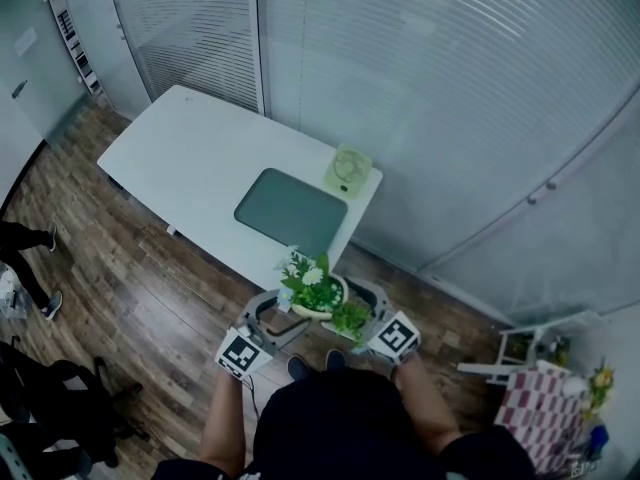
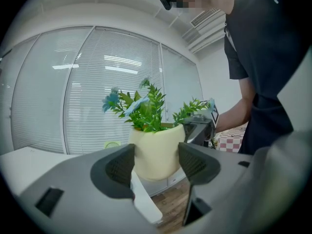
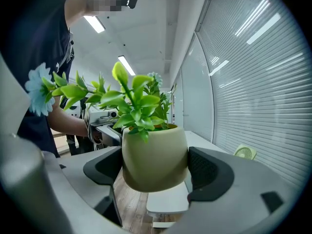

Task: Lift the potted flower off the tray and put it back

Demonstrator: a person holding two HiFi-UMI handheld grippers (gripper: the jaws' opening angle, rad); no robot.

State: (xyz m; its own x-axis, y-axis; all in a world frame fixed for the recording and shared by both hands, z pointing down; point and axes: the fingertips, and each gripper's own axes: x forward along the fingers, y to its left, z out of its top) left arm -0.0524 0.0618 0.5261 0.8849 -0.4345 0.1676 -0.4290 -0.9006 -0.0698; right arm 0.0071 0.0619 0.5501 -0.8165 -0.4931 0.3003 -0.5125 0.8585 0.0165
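1. The left gripper (image 2: pixel 155 165) has its jaws spread about as wide as the pot, one pad on each flank of the potted flower (image 2: pixel 155 147). They are closed onto it as far as the pot allows.
2. The right gripper (image 3: pixel 155 168) does the same from the opposite side. Its jaws are wide apart and press against the pot's rounded belly, with nothing else between them.
3. In the head view the potted flower (image 1: pixel 315 290) hangs in the air between the two grippers, close to the person's body. It is over the wooden floor (image 1: pixel 130 298), just off the near corner of the white surface (image 1: pixel 190 158).
4. The grey-green tray (image 1: pixel 290 211) lies bare on that surface, well apart from the pot. A small green fan (image 1: pixel 347 171) stands just beside the tray's far corner.
5. Risks, as I judge them:
   - The pot looks smooth and tapers toward its base, so any easing of either pair of jaws could let it slide down and drop to the floor.
   - If the two hands drift apart or move unevenly, the pot may tilt or twist loose.
   - A set-down short of the tray could catch the surface's edge.
6. The pot is cream, glossy and bulbous. It carries bright green fronds with pale blue and white blossoms that spread wider than the rim.
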